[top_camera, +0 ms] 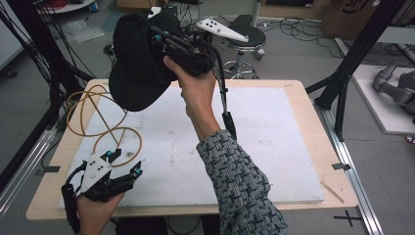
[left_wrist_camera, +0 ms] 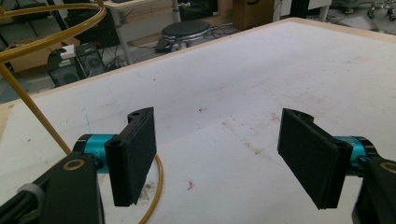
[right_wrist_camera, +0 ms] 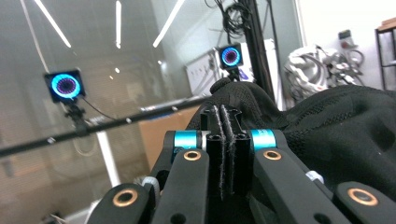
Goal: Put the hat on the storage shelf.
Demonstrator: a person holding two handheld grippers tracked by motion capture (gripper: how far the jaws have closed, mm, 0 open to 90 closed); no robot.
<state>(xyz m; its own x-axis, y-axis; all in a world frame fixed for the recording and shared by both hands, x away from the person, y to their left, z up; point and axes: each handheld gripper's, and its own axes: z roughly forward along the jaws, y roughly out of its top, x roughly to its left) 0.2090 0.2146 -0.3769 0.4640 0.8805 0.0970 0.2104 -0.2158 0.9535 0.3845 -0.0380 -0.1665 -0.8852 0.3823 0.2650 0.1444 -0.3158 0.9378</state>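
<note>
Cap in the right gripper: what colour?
Plain black cap, clearest in the high view, clamped by the right gripper.

Beyond your raised right claw stands a round black stool (top_camera: 243, 37) on a grey floor (top_camera: 293, 58) strewn with cables. Black frame posts (top_camera: 352, 58) rise off to its right. Above that claw, long ceiling lights (right_wrist_camera: 173, 21) reflect in a glass wall (right_wrist_camera: 93, 93).

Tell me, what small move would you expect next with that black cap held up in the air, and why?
Probably carry the black cap down and left toward the yellow wire stand. The right tool is clamped on the cap's fabric, high above the table, while the left tool rests open beside the stand.
</note>
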